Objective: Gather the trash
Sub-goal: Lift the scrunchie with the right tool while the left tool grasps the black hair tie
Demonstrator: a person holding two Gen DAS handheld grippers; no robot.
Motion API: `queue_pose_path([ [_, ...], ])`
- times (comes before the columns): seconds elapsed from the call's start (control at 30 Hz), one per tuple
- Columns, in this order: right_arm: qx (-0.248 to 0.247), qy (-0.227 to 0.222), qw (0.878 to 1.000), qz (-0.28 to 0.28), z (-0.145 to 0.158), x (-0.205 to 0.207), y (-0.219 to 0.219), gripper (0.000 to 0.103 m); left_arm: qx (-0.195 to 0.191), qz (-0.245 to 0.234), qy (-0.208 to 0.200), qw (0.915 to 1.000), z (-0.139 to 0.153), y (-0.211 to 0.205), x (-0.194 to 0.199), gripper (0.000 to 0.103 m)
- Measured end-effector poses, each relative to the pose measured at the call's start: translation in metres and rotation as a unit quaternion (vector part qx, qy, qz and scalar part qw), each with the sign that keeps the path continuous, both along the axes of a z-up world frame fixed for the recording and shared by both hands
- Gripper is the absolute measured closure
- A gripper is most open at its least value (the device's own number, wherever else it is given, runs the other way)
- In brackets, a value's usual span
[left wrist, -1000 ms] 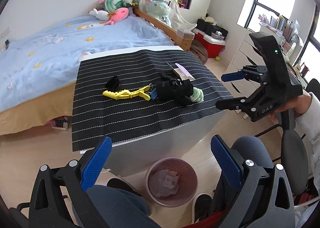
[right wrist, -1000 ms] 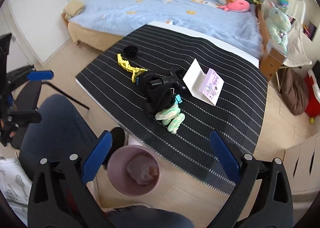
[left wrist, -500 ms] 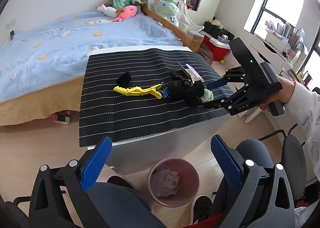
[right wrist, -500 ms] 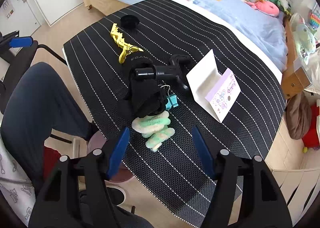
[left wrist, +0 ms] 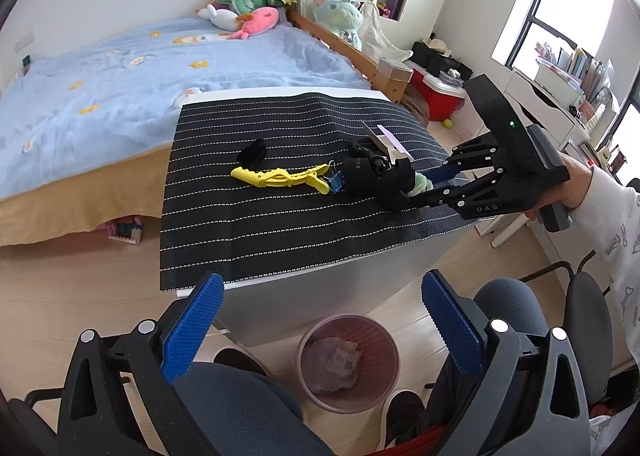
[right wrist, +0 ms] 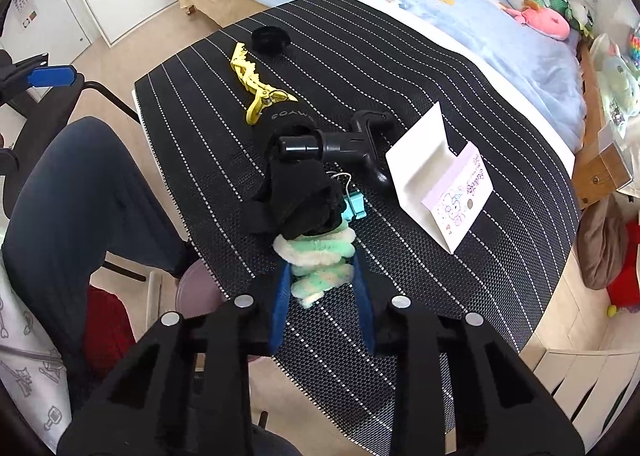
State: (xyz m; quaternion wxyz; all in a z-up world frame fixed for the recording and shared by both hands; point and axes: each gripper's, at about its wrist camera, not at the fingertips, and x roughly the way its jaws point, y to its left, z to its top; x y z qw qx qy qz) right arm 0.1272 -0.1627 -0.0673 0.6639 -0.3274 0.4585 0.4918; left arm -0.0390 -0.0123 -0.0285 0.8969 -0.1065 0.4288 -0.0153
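Observation:
A fluffy green and white item (right wrist: 320,260) lies at the near edge of the black striped mat (right wrist: 440,75), partly under a black sock (right wrist: 296,195). My right gripper (right wrist: 320,270) points steeply down over it. Its jaws are closing, and the blue pads (right wrist: 282,288) touch the fluffy item on both sides. In the left wrist view the right gripper (left wrist: 426,185) reaches in from the right onto the same pile. My left gripper (left wrist: 320,296) hangs open with nothing between its fingers, above a pink bin (left wrist: 384,340) on the floor that holds crumpled paper.
Also on the mat are a yellow hair clip (right wrist: 250,75), a black cap (right wrist: 270,37), a black handled tool (right wrist: 348,143), a blue binder clip (right wrist: 354,207) and a folded white card (right wrist: 432,171). A bed (left wrist: 120,67) lies behind the table. The person's knees and a chair are below.
My right gripper has come down onto the table's near edge and its jaws have narrowed from wide apart to touching the fluffy item. The left gripper has stayed open over the bin.

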Motion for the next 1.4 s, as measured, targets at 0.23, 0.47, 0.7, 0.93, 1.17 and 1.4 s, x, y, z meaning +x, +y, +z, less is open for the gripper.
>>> queue_pose_path([
  [0.23, 0.026, -0.002, 0.999, -0.037, 0.013, -0.003, -0.013, 0.075, 0.001, -0.001, -0.001, 1.0000, 0.000, 0.000, 0.003, 0.008],
  [0.47, 0.057, 0.005, 0.994, -0.094, 0.024, -0.005, -0.027, 0.075, 0.010, -0.005, -0.009, 0.9999, 0.007, 0.001, 0.009, 0.008],
  [0.7, 0.089, 0.004, 0.978, -0.186, 0.037, 0.002, -0.037, 0.075, 0.021, -0.005, -0.017, 0.9996, 0.017, 0.009, 0.025, 0.008],
  [0.93, 0.099, 0.011, 0.969, -0.226, 0.038, 0.007, -0.041, 0.075, 0.039, -0.006, -0.020, 0.9990, 0.029, 0.022, 0.051, 0.008],
  [1.17, 0.103, 0.016, 0.967, -0.234, 0.042, 0.006, -0.043, 0.075, 0.048, -0.018, -0.006, 0.9987, 0.036, 0.039, 0.094, 0.008],
  [1.4, 0.107, 0.019, 0.965, -0.237, 0.044, 0.005, -0.045, 0.075, 0.040, -0.021, 0.056, 0.9974, 0.013, 0.057, 0.147, 0.008],
])
